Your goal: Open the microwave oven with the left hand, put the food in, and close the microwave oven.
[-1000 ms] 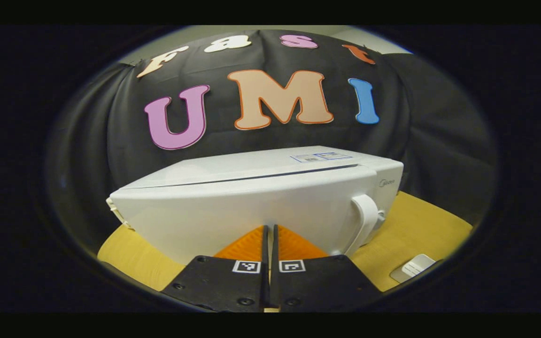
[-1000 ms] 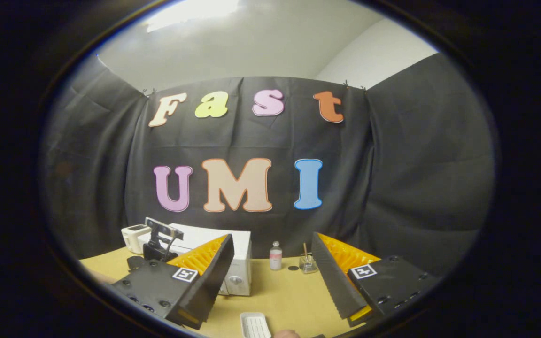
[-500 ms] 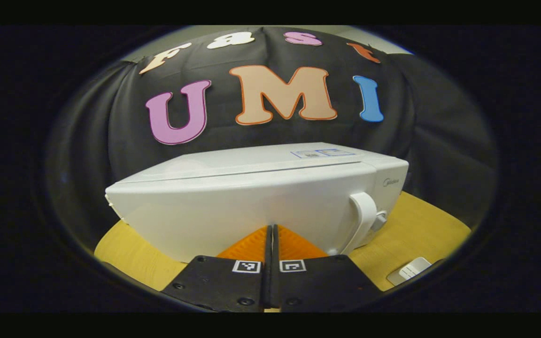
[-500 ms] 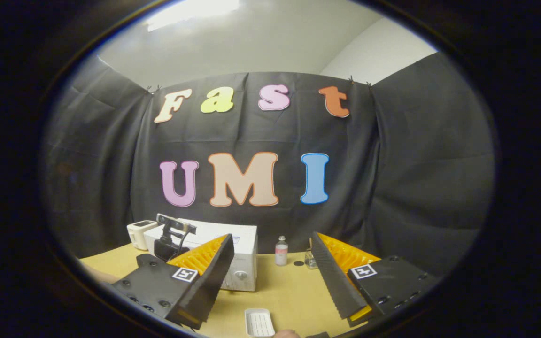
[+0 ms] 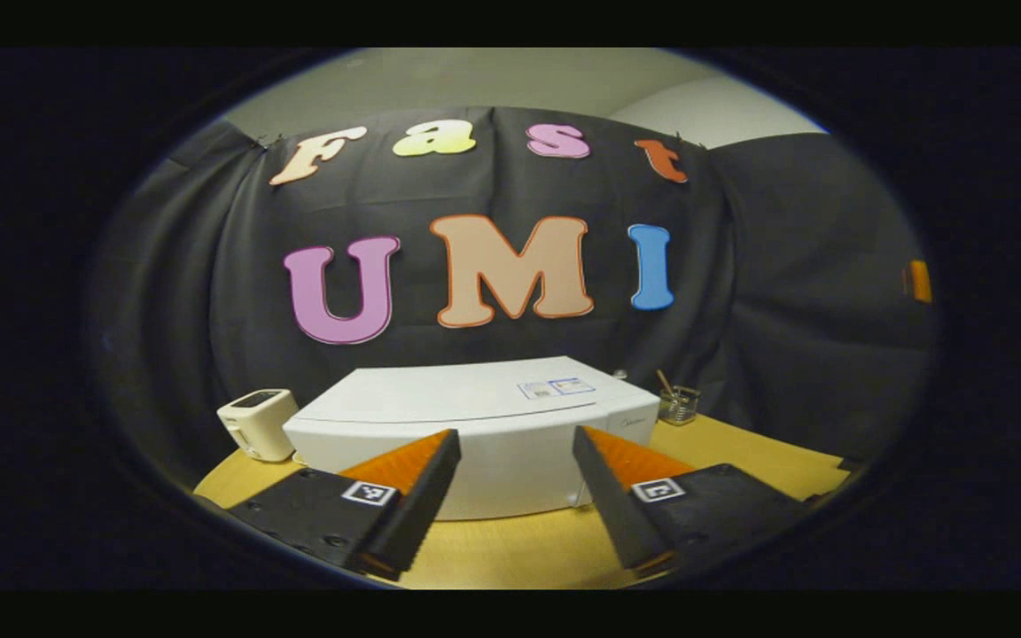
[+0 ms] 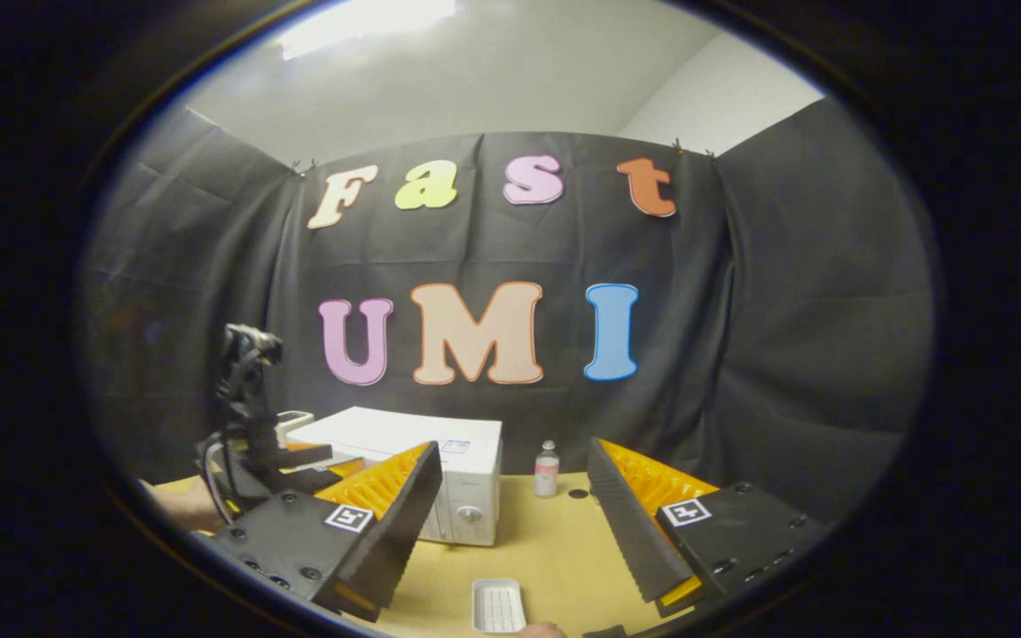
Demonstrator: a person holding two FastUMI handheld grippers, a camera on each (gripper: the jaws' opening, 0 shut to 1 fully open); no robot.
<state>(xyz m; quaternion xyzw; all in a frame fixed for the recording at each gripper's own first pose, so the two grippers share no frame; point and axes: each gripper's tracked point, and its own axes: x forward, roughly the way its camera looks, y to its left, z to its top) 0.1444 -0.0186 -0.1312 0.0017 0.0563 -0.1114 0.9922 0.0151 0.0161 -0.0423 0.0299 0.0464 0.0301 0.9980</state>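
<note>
Jaws spread on both grippers above a tan tabletop (image 6: pixel 555 540) bearing the shut microwave (image 5: pixel 475 425), black-draped booth behind.

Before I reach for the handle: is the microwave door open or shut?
Shut. In the left gripper view the microwave front sits flush with the body, no gap, no interior showing.

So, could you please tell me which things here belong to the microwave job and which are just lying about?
Job:
- microwave
- white food tray
- left gripper, open
- right gripper, open

Lying about:
- small white appliance
- bottle
- glass jar
</note>
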